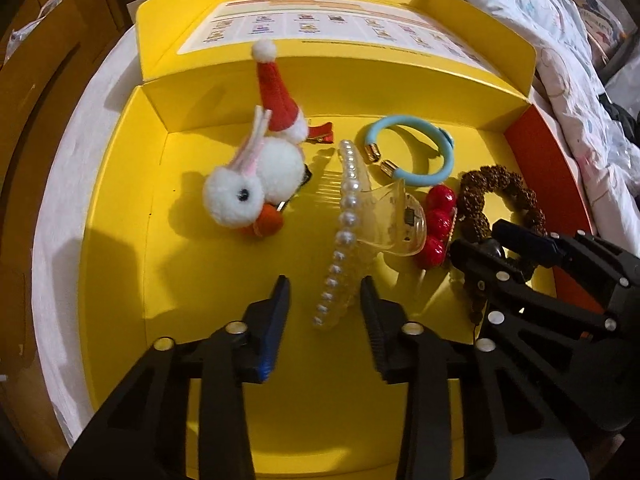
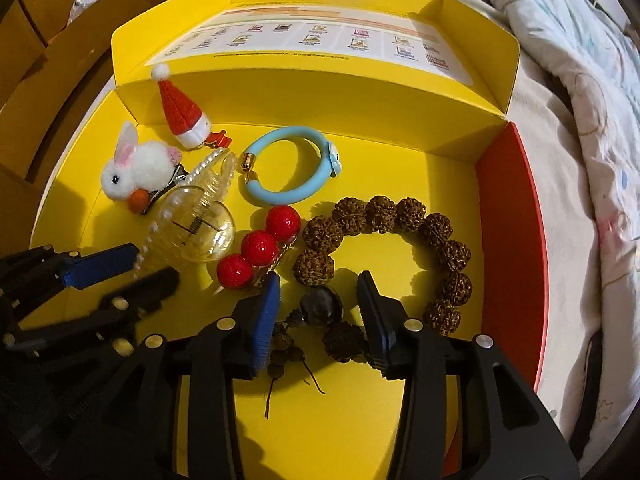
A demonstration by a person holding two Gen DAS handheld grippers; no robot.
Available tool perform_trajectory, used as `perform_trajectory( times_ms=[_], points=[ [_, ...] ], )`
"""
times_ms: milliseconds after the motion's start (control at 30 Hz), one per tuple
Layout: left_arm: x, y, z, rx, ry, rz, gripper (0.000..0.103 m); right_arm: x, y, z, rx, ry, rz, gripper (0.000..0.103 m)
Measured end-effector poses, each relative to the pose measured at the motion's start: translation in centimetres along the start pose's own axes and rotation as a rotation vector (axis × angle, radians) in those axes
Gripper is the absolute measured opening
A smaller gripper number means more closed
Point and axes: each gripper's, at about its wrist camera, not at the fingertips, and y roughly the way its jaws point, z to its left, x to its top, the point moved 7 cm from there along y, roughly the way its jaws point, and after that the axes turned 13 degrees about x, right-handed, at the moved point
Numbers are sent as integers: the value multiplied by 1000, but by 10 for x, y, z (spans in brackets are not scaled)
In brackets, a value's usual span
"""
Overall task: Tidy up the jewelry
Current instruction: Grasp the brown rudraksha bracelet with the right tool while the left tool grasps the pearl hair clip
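Right wrist view: the right gripper (image 2: 318, 308) has its jaws partly open astride the bracelet's (image 2: 404, 248) dark bead near the box's (image 2: 516, 208) front edge, gripping nothing; closing could snag the cords. Left gripper (image 1: 324, 320) jaws straddle the pearl clip (image 1: 348, 220) without touching; a lift might drag the red-ball clip (image 2: 260, 246) beyond.

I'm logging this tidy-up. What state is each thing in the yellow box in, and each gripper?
yellow box: lid open, folded back.
pearl hair claw: lying on its side, untouched.
blue bangle: lying flat, ends apart.
brown bead bracelet: lying flat in a loop.
left gripper: open, fingers either side of the claw's end.
right gripper: open, straddling the bracelet's dark bead.
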Motion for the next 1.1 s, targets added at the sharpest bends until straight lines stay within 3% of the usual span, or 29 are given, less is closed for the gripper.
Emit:
perform_trajectory(
  times_ms=[100,333,533,1100],
  points=[
    [-1,0,6,-13,-11,4,26,-2,-2,-1,-15,1,-2,26],
    [-3,-2,13,-46,-34,8,20,-1,-10,-8,64,50,-21,21],
    [-1,-13,20,-66,-59,-8,13,6,-35,-18,199,125,-85,21],
    [5,-54,17,-113,-88,-73,10,8,-108,-26,356,195,-231,21]
  ],
)
